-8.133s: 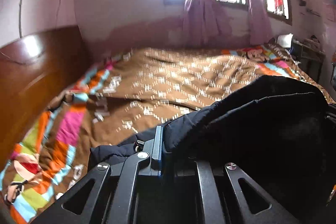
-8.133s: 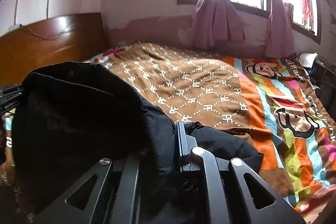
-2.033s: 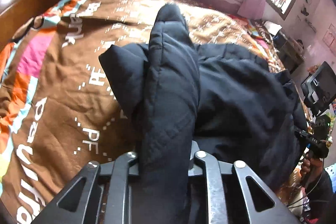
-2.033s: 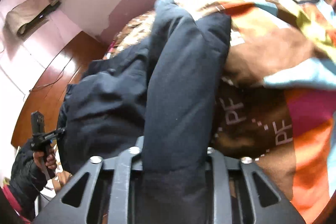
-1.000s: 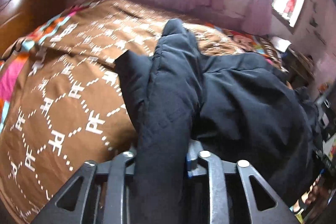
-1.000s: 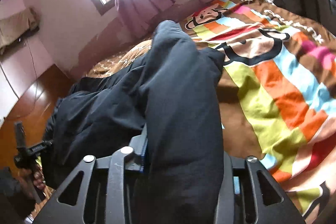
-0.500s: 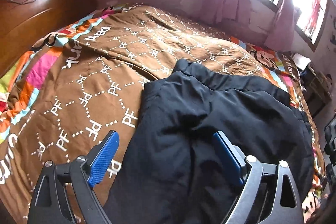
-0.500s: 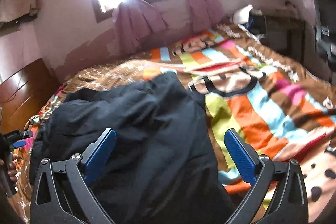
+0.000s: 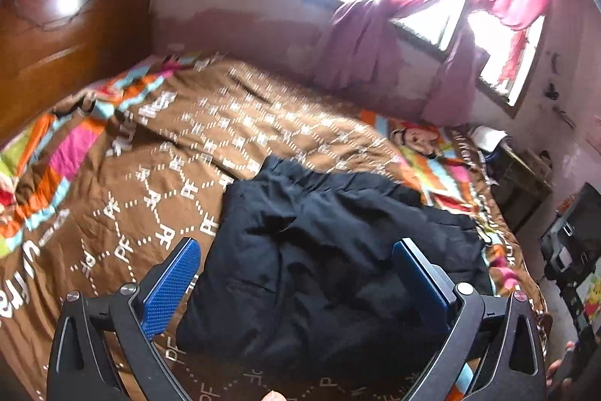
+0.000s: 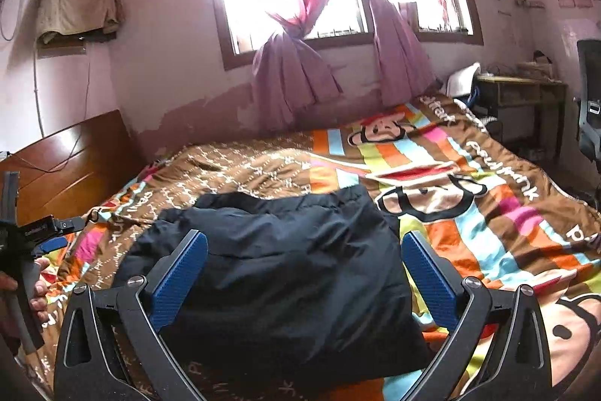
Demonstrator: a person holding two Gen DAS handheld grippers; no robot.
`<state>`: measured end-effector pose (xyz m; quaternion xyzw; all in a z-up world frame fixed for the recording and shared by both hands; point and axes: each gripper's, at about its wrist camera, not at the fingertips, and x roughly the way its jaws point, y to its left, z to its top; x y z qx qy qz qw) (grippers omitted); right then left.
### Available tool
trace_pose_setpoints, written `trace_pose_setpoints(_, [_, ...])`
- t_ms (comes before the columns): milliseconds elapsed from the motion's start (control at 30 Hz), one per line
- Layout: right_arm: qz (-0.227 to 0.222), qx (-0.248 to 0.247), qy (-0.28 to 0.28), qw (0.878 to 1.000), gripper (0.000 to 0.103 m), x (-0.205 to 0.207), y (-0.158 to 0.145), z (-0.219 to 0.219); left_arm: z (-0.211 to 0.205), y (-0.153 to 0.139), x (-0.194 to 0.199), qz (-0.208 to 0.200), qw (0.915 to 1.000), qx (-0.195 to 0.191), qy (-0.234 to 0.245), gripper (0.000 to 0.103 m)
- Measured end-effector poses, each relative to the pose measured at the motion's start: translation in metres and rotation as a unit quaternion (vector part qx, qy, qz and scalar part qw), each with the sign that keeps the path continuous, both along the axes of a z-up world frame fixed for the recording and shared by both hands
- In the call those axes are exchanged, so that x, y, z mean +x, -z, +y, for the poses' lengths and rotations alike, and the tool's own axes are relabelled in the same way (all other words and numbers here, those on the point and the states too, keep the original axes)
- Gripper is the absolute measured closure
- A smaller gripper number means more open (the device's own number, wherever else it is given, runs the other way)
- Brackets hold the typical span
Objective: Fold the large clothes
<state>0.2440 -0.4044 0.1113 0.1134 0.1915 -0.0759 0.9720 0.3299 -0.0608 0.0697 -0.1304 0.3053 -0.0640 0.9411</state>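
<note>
A dark navy padded jacket [image 9: 330, 262] lies folded in a thick bundle on the bed's brown patterned cover [image 9: 188, 138]. It also shows in the right wrist view [image 10: 285, 273]. My left gripper [image 9: 296, 247] is open and empty, raised above the jacket's near edge, blue pads wide apart. My right gripper [image 10: 304, 239] is open and empty too, raised above the jacket's near right side. The hand with the left gripper [image 10: 22, 243] shows at the left edge of the right wrist view.
The bed cover [image 10: 488, 213] turns to bright stripes with cartoon monkey faces on the right. A wooden headboard [image 9: 56, 44] stands at the left. Windows with pink curtains [image 10: 300, 25] are behind the bed. A small desk [image 10: 526, 100] and a chair [image 10: 589, 108] stand at the right.
Both grippers held the jacket's sleeves up a second ago, then opened and let go. The jacket now lies folded on the bed, and both grippers have pulled back and tilted up.
</note>
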Motion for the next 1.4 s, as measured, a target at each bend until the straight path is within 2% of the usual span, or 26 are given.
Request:
trace_pose_setpoints(133, [-0.022, -0.009, -0.005, 1.0, 0.001, -0.024, -0.019, 0.015, -0.004, -0.025, -0.04, -0.059, 0.9979, 0.025, 0.003, 0.0])
trace_pose_setpoints(333, [-0.053, -0.015, -0.016, 0.998, 0.001, -0.057, -0.045, 0.034, -0.018, -0.053, -0.091, -0.14, 0.9857, 0.094, -0.006, 0.0])
trace_pose_setpoints(433, [-0.062, -0.016, -0.02, 0.998, 0.001, -0.07, -0.053, 0.041, -0.023, -0.063, -0.111, -0.161, 0.9819, 0.1, 0.004, 0.0])
trace_pose_setpoints(633, [-0.077, -0.015, -0.03, 0.996, 0.001, -0.097, -0.062, 0.056, -0.027, -0.076, -0.144, -0.177, 0.9803, 0.086, 0.02, 0.0])
trace_pose_setpoints(867, [-0.09, -0.021, -0.042, 0.995, 0.001, -0.132, -0.062, 0.076, -0.024, -0.076, -0.18, -0.188, 0.9776, 0.088, 0.033, 0.0])
trace_pose_setpoints(1100, [-0.089, -0.038, -0.023, 0.995, 0.001, -0.169, -0.054, 0.091, -0.024, -0.069, -0.219, -0.209, 0.9715, 0.106, 0.037, 0.0])
trace_pose_setpoints(1400, [-0.115, -0.046, 0.009, 0.992, 0.001, -0.196, -0.039, 0.105, -0.017, -0.054, -0.237, -0.216, 0.9698, 0.111, 0.022, 0.0])
